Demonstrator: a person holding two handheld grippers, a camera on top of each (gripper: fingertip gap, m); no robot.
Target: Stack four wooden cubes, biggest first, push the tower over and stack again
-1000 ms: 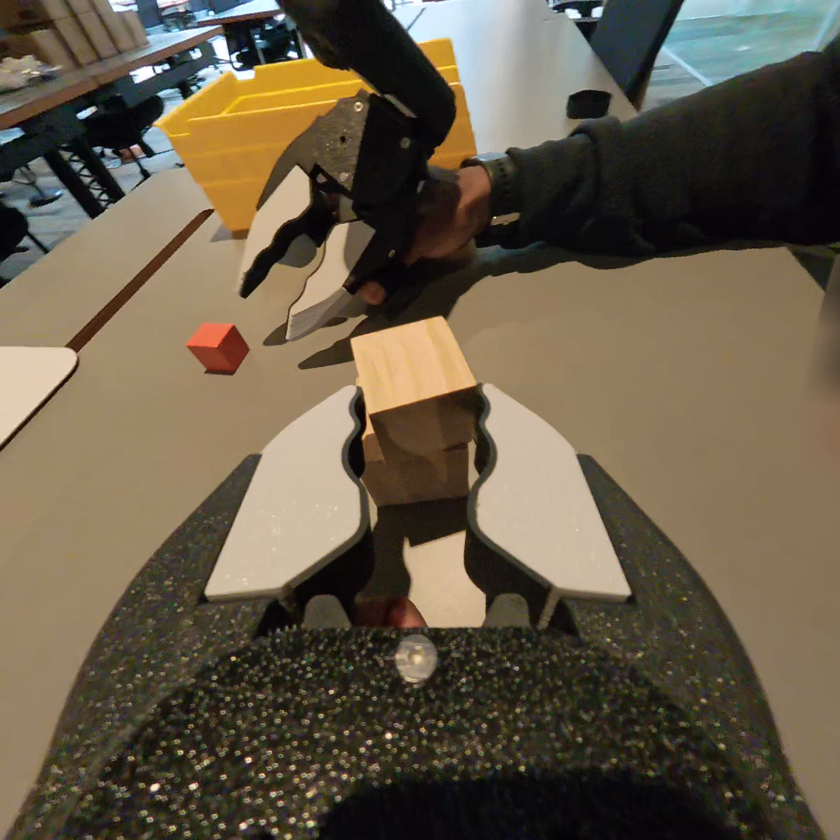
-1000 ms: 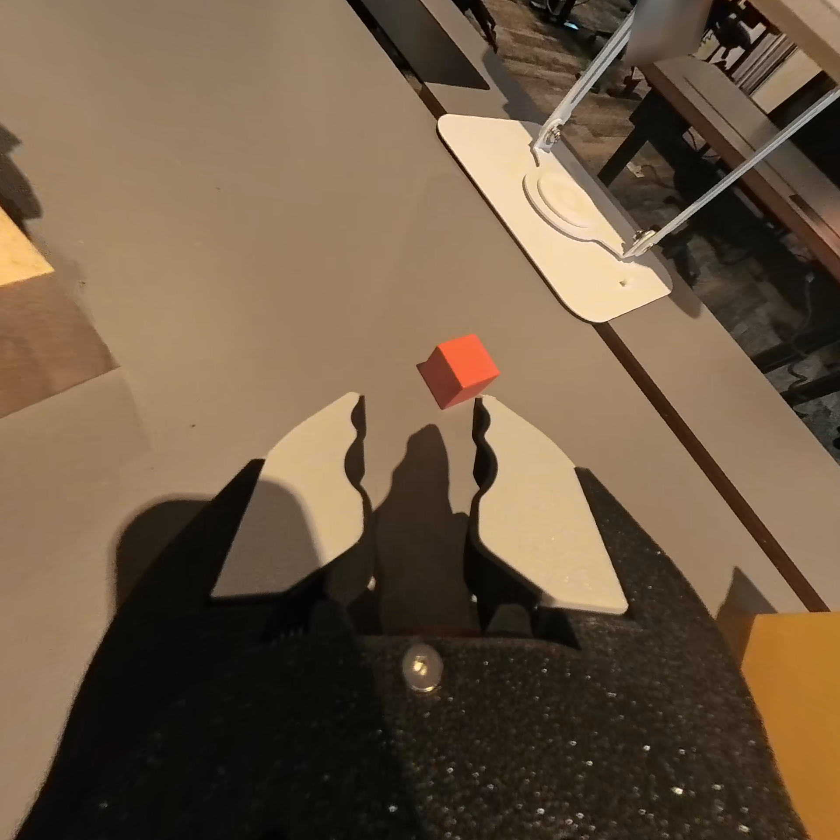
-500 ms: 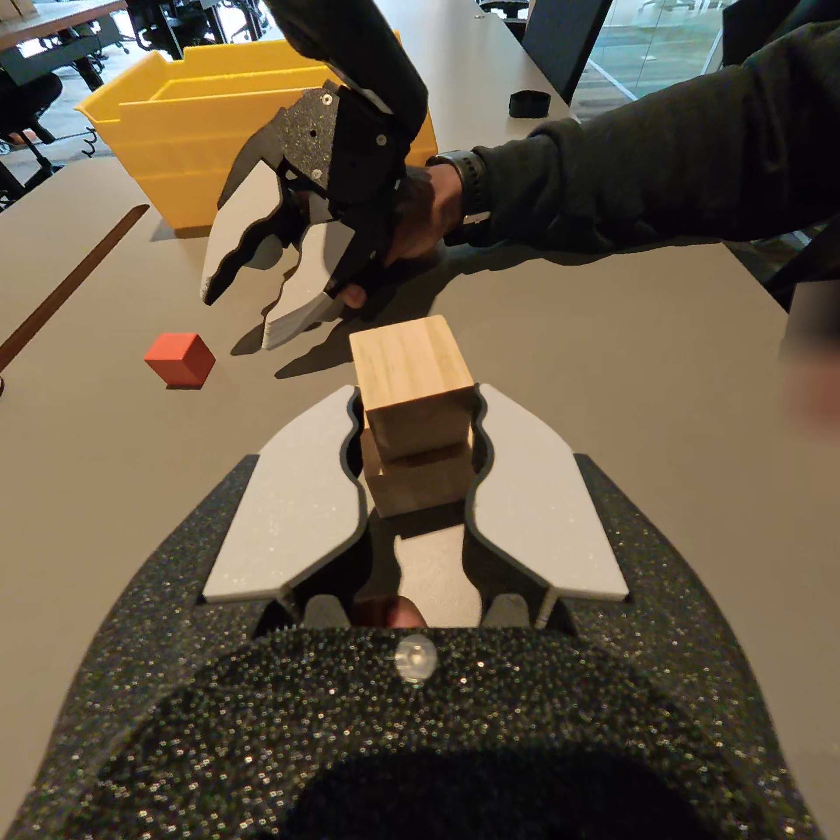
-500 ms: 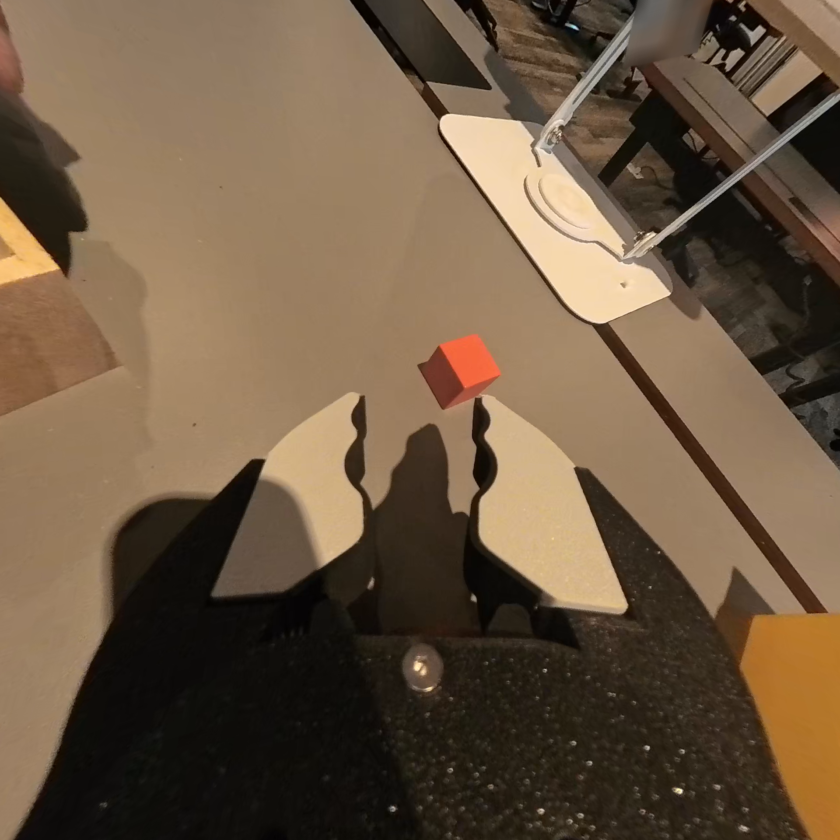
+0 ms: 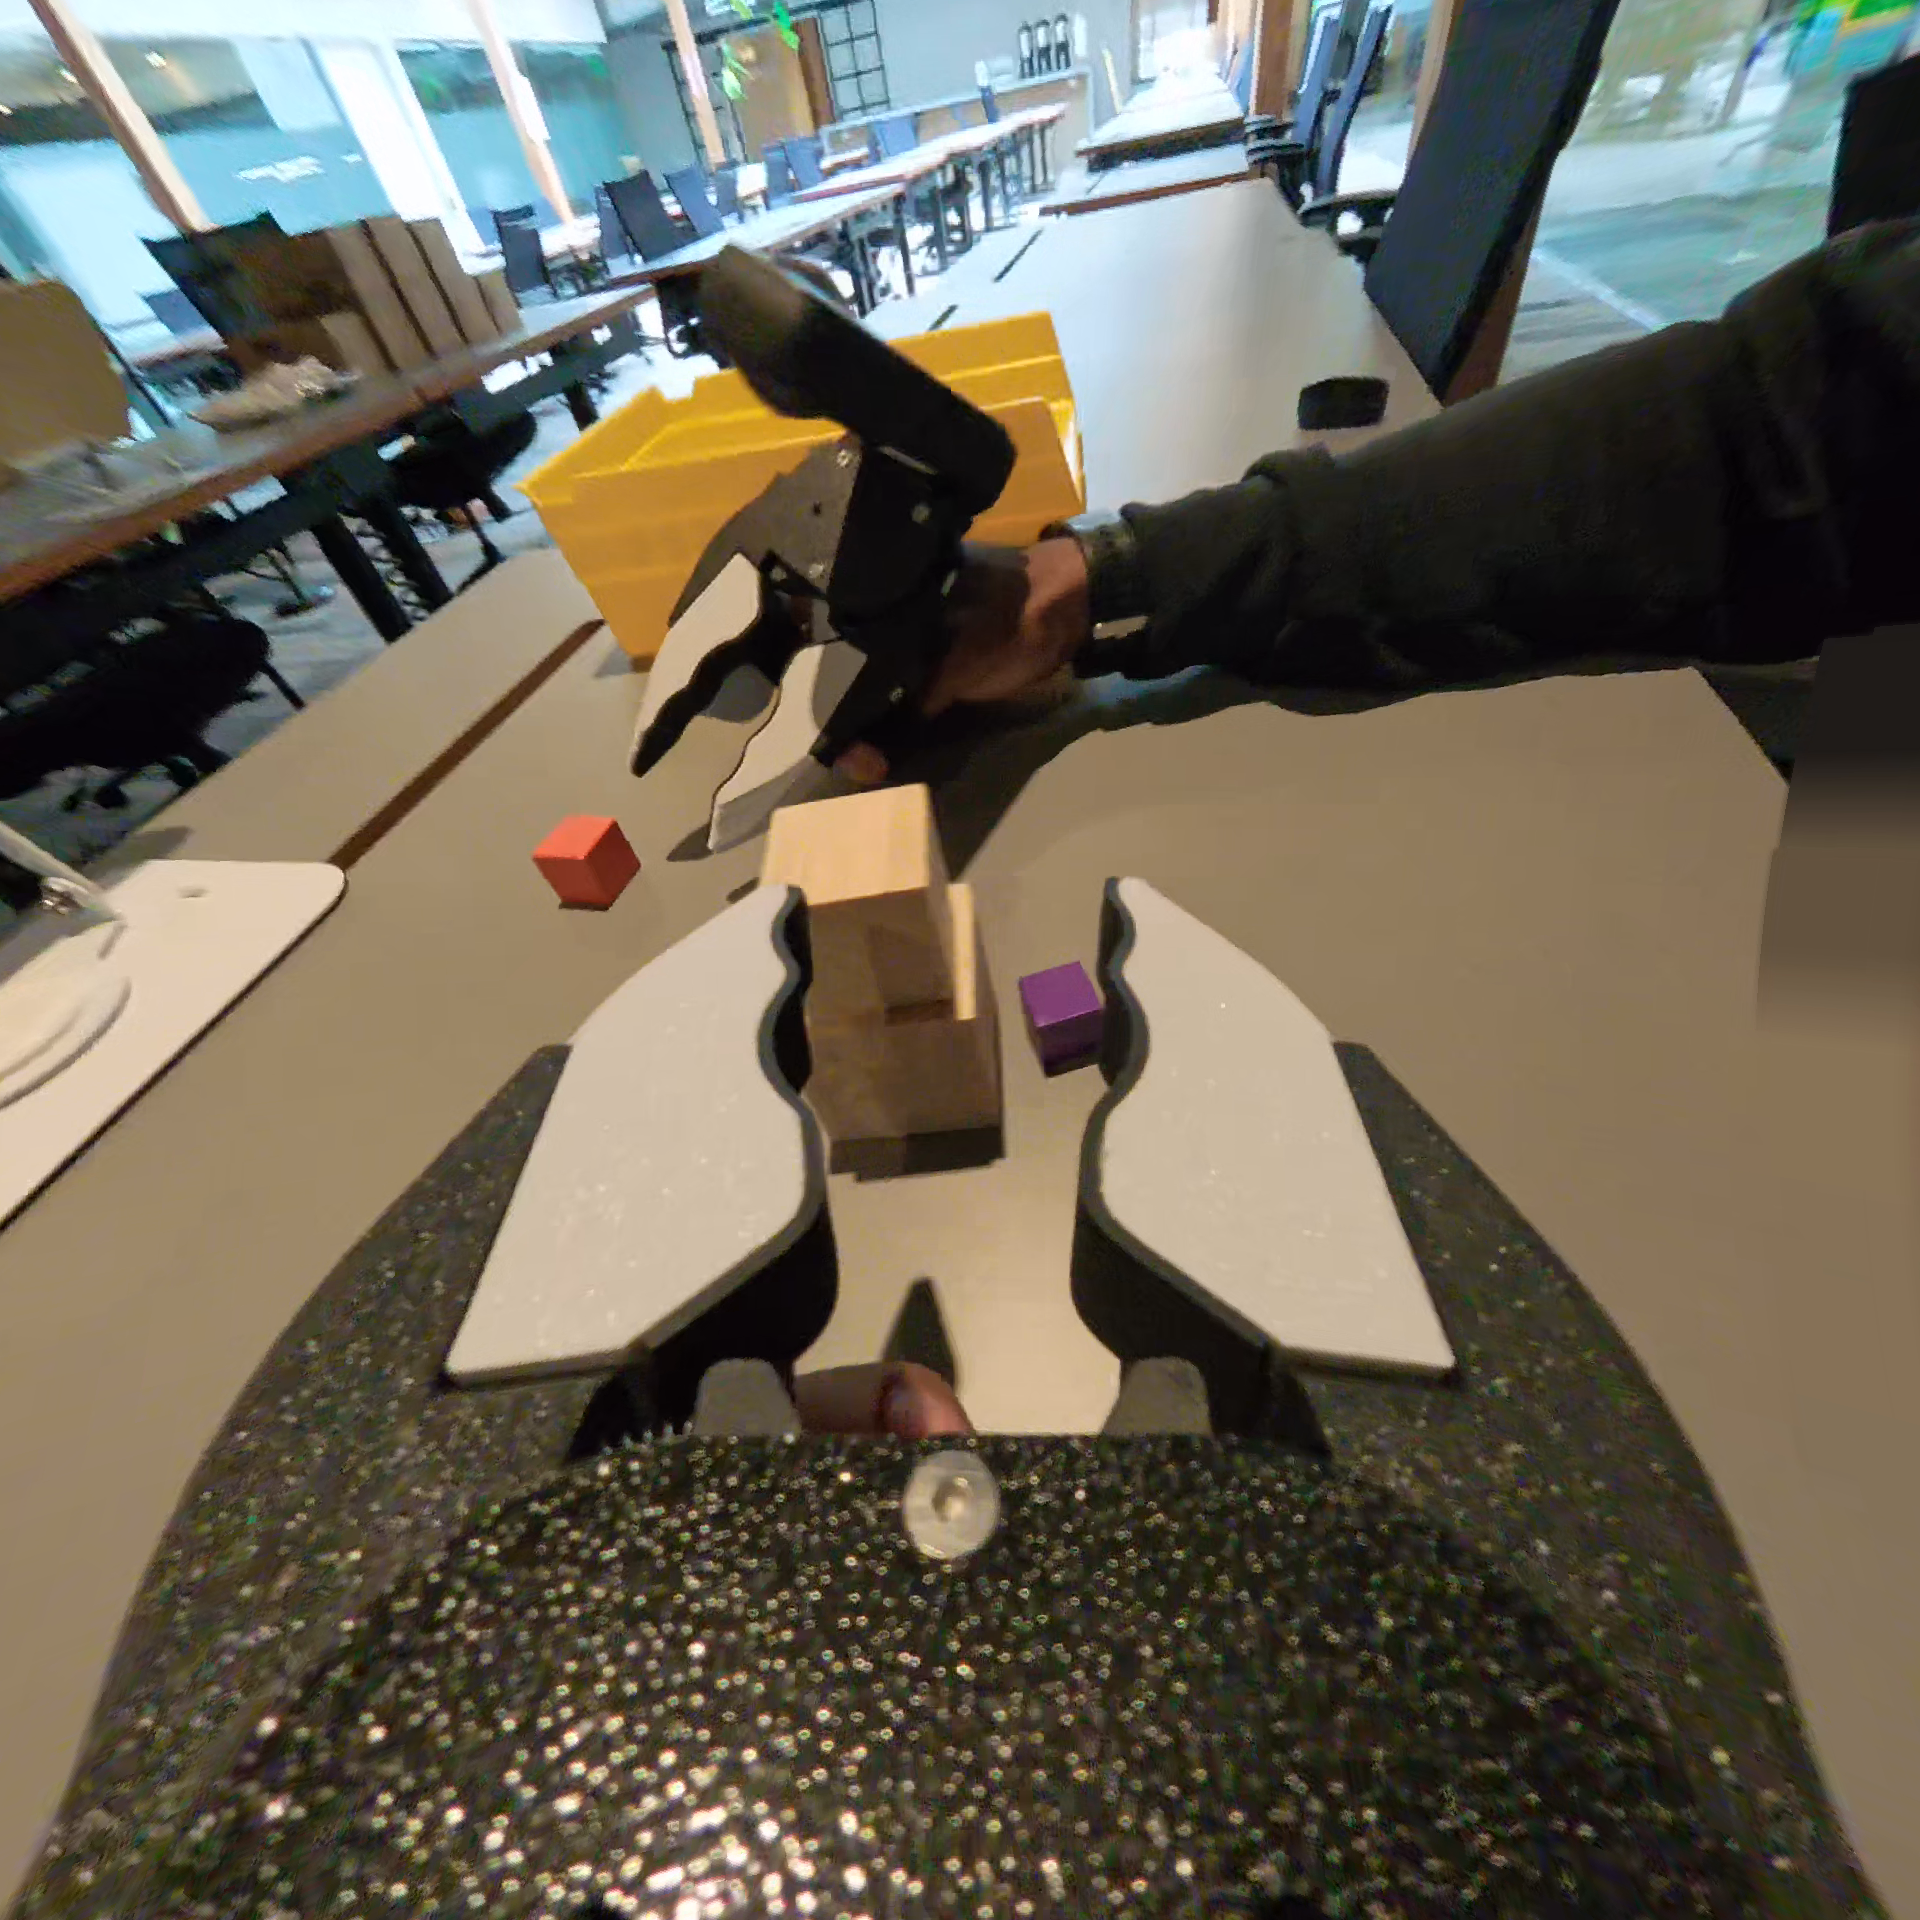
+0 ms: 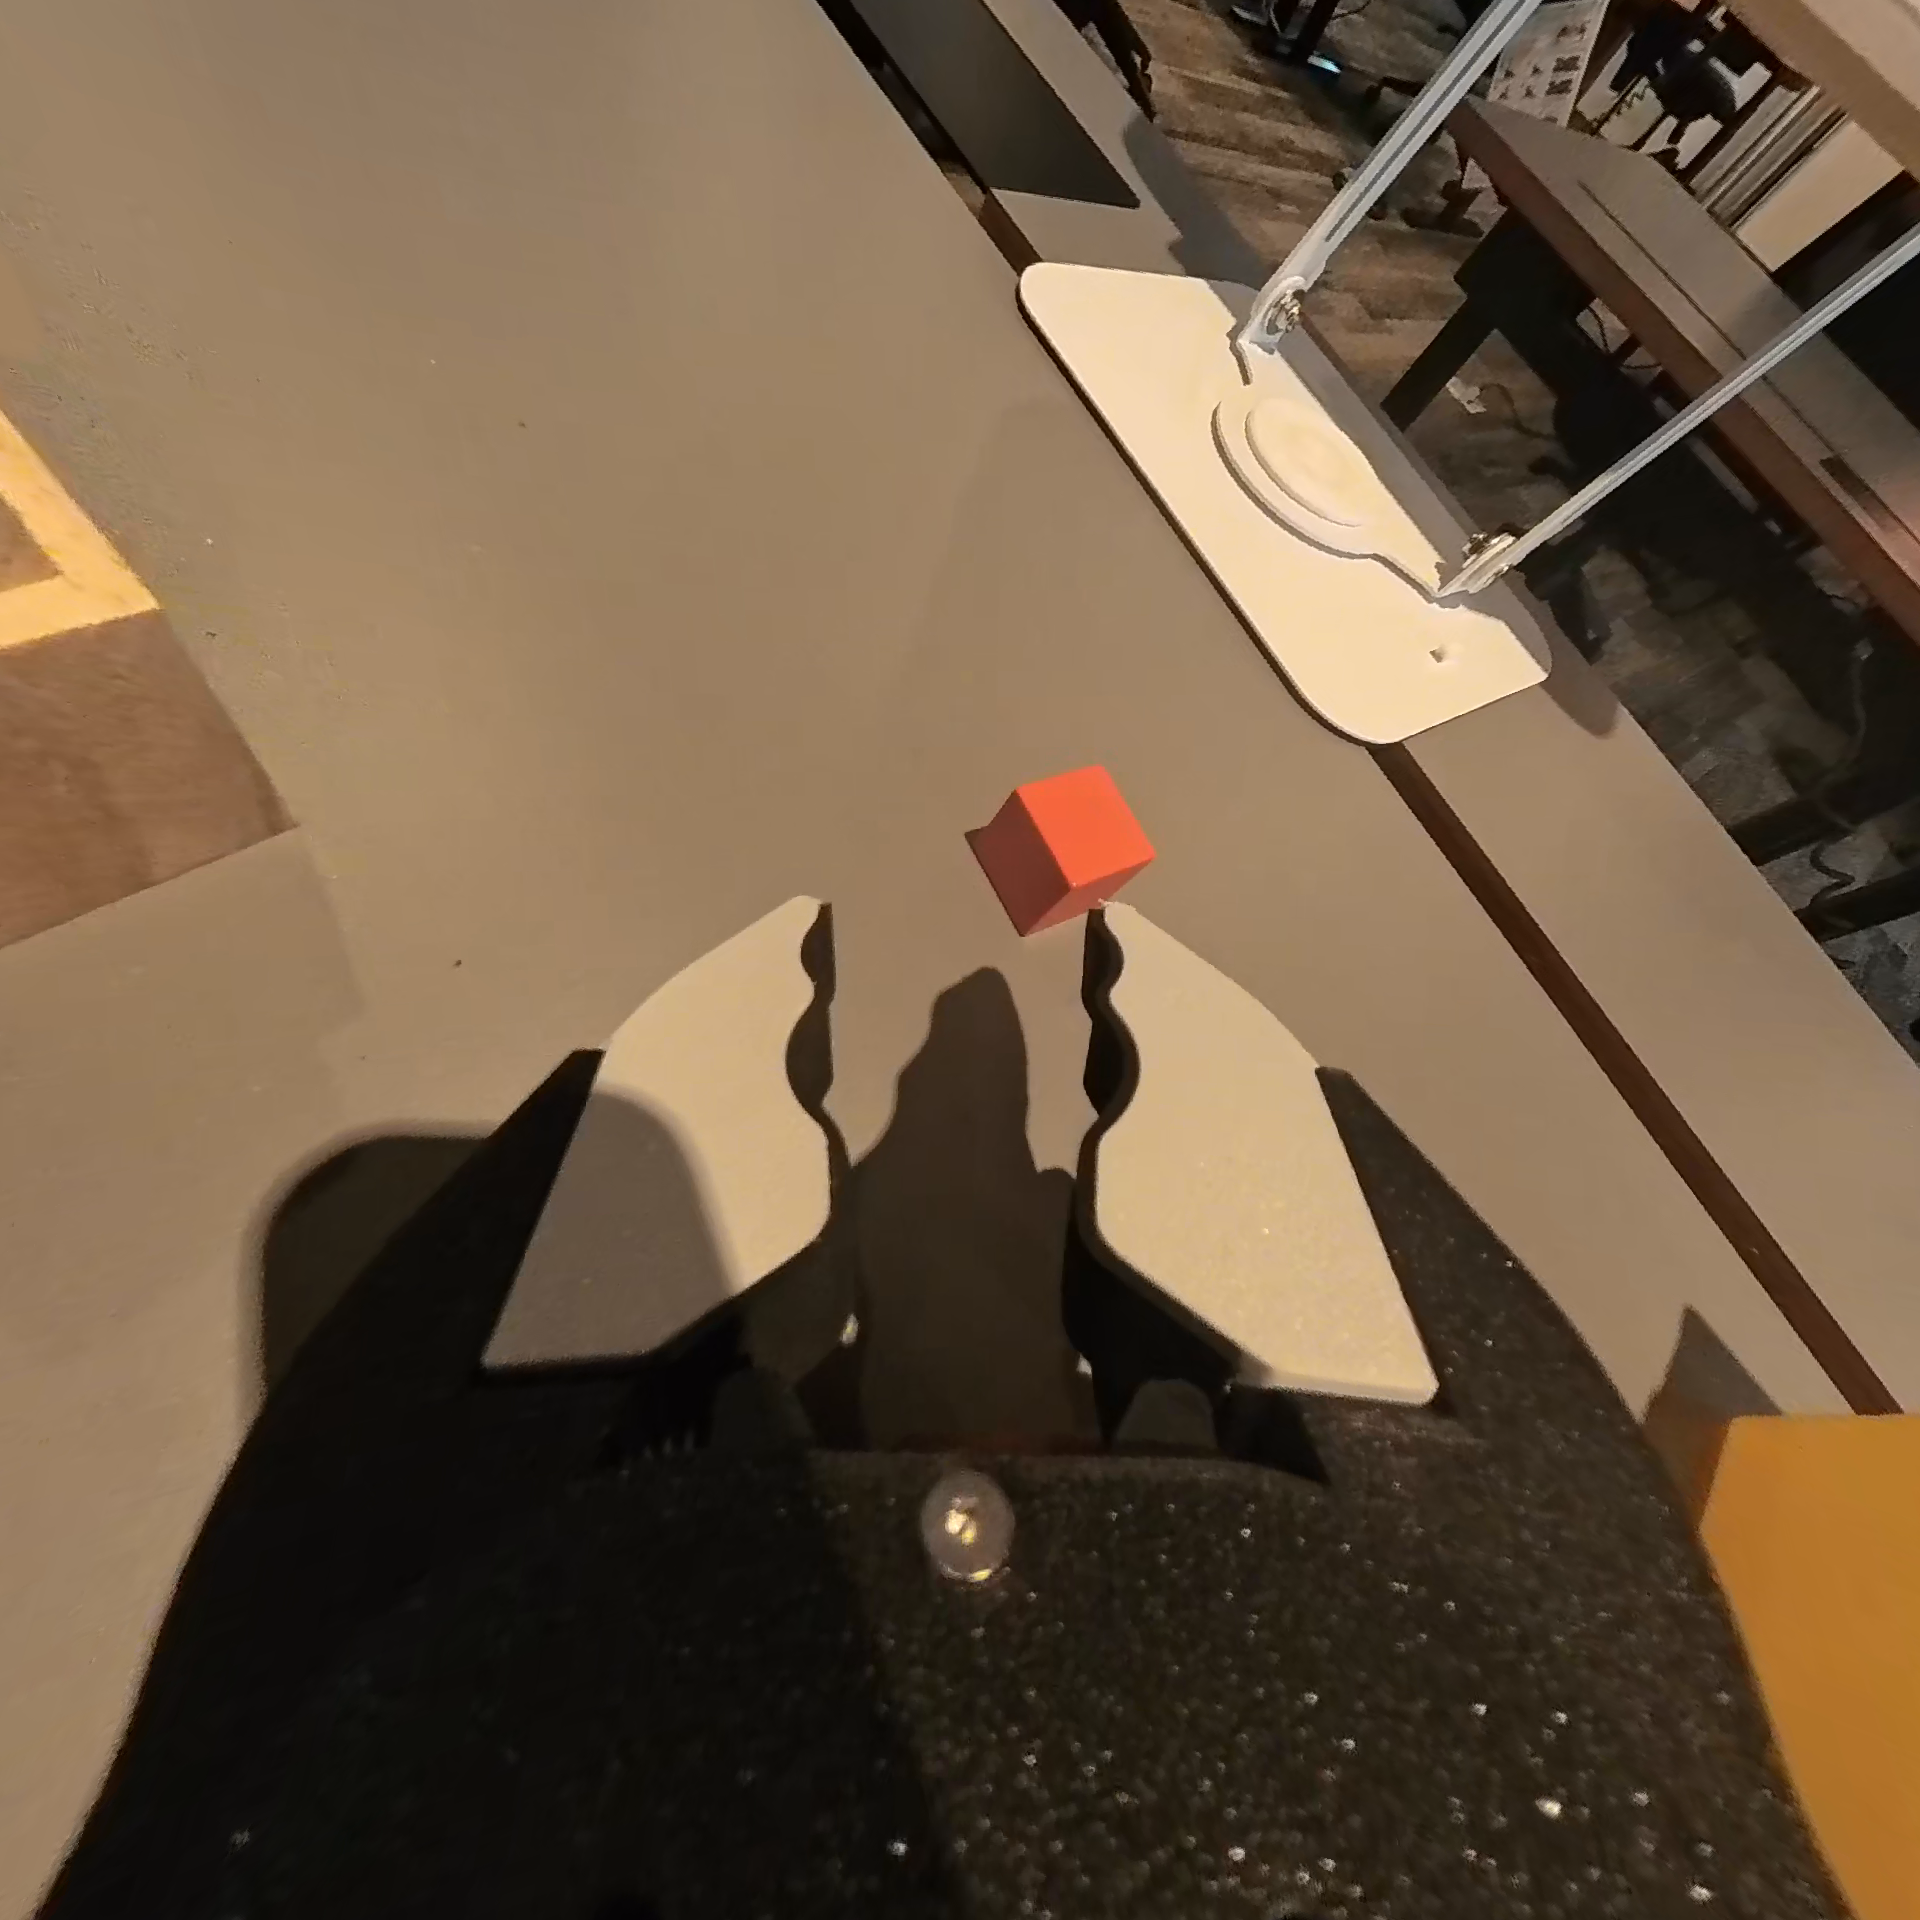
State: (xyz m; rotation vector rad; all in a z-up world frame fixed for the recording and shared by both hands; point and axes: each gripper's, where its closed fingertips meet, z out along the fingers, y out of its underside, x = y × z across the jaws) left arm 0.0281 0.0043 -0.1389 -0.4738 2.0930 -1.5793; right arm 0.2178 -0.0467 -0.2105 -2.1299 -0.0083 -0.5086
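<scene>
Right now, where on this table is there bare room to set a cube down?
Bare grey table lies right of the purple cube, and between the red cube and the white lamp base. It is crowded around the two stacked wooden cubes, where both grippers hover.

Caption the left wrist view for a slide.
Open left gripper frames two stacked wooden cubes; red cube, purple cube lie loose.

on your counter (image 5: 1351, 935) stood stacked yellow bins (image 5: 810, 488) at the far side, a white lamp base (image 6: 1278, 499) by the left edge, and a small black ring (image 5: 1343, 401) farther back.
</scene>
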